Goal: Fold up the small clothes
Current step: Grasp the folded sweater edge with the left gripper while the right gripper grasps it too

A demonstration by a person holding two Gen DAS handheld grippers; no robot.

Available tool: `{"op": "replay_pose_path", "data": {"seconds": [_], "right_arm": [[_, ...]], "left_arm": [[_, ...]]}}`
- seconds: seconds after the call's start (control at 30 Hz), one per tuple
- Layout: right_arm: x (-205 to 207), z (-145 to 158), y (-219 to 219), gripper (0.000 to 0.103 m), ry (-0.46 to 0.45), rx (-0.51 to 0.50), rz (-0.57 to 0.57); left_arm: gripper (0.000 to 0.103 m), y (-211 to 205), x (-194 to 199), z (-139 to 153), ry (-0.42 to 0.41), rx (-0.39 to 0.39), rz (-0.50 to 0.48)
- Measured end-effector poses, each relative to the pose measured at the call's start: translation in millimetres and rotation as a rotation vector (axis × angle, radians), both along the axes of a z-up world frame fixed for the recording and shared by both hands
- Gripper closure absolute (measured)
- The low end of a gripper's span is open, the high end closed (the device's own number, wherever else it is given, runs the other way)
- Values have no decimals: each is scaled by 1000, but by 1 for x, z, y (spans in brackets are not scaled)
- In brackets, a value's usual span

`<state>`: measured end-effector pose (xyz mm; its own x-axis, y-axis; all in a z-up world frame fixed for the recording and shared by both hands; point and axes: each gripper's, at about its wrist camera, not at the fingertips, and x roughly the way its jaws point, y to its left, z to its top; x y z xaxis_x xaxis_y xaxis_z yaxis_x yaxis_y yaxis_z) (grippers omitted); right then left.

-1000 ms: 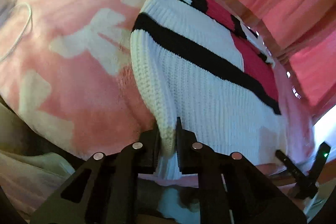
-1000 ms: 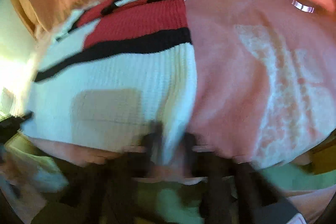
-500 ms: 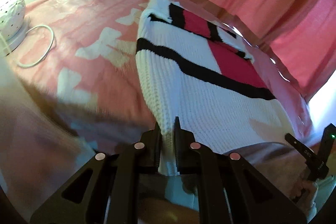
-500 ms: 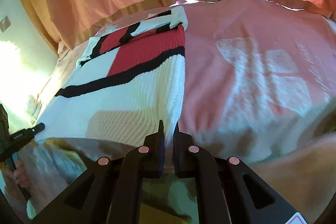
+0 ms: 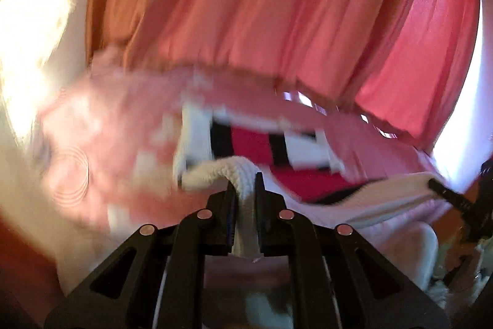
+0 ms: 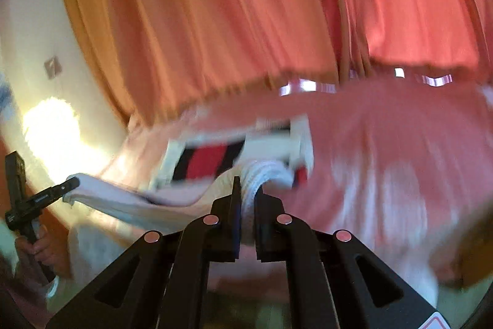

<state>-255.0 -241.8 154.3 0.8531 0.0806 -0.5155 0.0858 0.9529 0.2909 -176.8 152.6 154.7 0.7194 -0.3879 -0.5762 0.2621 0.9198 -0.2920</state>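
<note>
Left tool (image 5: 245, 184) clamped on white knit sweater (image 5: 222, 171) hem, right tool (image 6: 248, 190) clamped likewise, hem lifted above pink bed (image 6: 385, 137), curtains (image 6: 215, 20) at 12 o'clock

Pink-orange curtains (image 6: 246, 20), pale wall (image 6: 30, 36) (sunlit), pink blanketed bed (image 6: 400, 144)

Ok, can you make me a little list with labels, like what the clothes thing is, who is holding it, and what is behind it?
garment: knit sweater, white with black and red stripes
left gripper: shut on the sweater's white hem
right gripper: shut on the hem at the other corner
hem state: lifted off the bed, stretched between both grippers
far end: lying on the pink blanket
behind: pink-orange curtain
sharpness: blurry, so small details cannot be told
</note>
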Motion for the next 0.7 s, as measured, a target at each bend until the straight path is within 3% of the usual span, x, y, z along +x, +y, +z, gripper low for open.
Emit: {"op": "replay_pose_path", "data": {"seconds": [0.13, 0.3, 0.5, 0.7], "right_arm": [[92, -8, -26, 97, 30, 50, -19], [204, -44, -46, 97, 165, 80, -45], [288, -106, -58, 97, 339, 97, -53], [326, -143, -65, 95, 421, 84, -58]], "left_arm": [[93, -23, 93, -2, -14, 26, 60], [93, -51, 205, -44, 77, 101, 129], [93, -68, 285, -104, 200, 183, 173], [91, -82, 319, -144, 264, 267, 155]]}}
